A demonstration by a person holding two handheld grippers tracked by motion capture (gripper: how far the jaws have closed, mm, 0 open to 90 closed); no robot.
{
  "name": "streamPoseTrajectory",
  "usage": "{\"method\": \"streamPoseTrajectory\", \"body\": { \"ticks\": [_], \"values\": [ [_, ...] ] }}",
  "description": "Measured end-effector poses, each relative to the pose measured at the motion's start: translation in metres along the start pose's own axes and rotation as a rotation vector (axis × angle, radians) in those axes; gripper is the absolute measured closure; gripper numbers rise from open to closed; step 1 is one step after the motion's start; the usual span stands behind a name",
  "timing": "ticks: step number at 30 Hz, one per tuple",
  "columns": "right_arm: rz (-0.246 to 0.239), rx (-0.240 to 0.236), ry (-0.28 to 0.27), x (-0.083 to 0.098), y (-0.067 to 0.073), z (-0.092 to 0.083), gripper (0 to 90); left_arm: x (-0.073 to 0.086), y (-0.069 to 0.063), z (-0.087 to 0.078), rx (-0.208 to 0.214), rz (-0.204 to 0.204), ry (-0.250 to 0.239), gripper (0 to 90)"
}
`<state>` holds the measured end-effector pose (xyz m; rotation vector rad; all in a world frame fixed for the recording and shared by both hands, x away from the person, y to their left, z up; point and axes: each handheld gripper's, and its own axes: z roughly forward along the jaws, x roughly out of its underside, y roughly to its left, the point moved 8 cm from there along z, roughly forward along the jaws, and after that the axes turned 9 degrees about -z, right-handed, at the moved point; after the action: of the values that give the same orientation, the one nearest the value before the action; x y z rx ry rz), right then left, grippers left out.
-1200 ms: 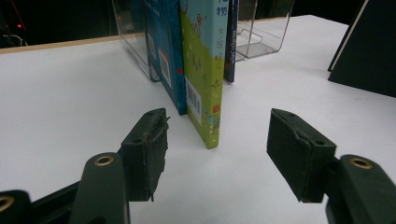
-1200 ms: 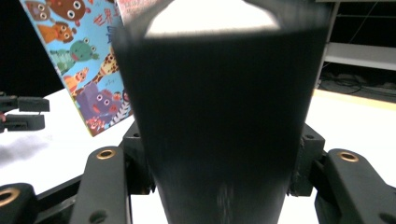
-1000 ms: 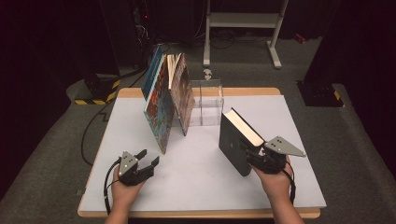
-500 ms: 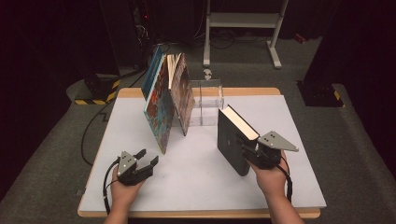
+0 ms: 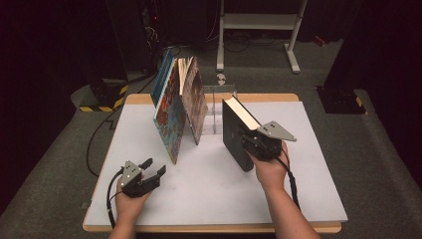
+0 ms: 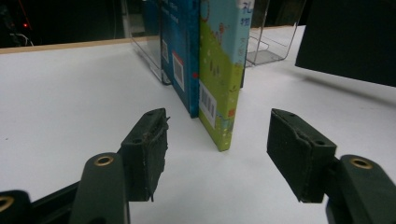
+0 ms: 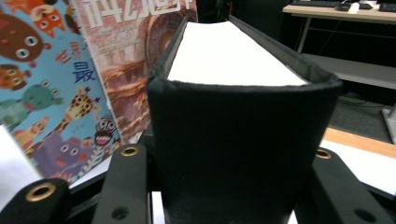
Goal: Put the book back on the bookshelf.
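Two grippers are seen. The left gripper [image 5: 153, 167] is held low at the table's [image 5: 318, 189] near-left corner, jaws parted wide, nothing between them. Three or so picture books [image 5: 171, 112] are leaned together mid-table against a clear stand [image 5: 219, 107]. One black book [image 5: 235, 132] is clamped upright, spine-first, between the jaws of the right gripper [image 5: 251, 143], right of the leaning books.

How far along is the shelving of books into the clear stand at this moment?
Done: several picture books already lean upright at the clear stand. In hand: the right gripper clamps the thick black book by its spine, upright, apart from the row. Left: setting it in beside the others. The left gripper rests open on the table.
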<state>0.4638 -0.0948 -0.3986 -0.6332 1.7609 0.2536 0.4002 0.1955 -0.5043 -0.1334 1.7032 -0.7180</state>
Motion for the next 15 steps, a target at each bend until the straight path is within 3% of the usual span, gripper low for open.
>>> {"method": "streamPoseTrajectory", "body": {
  "ticks": [15],
  "values": [
    [0.037, 0.058, -0.004, -0.022, -0.012, 0.064, 53.9, -0.004, 0.005, -0.005, 0.002, -0.026, -0.008, 37.9]
  ]
}}
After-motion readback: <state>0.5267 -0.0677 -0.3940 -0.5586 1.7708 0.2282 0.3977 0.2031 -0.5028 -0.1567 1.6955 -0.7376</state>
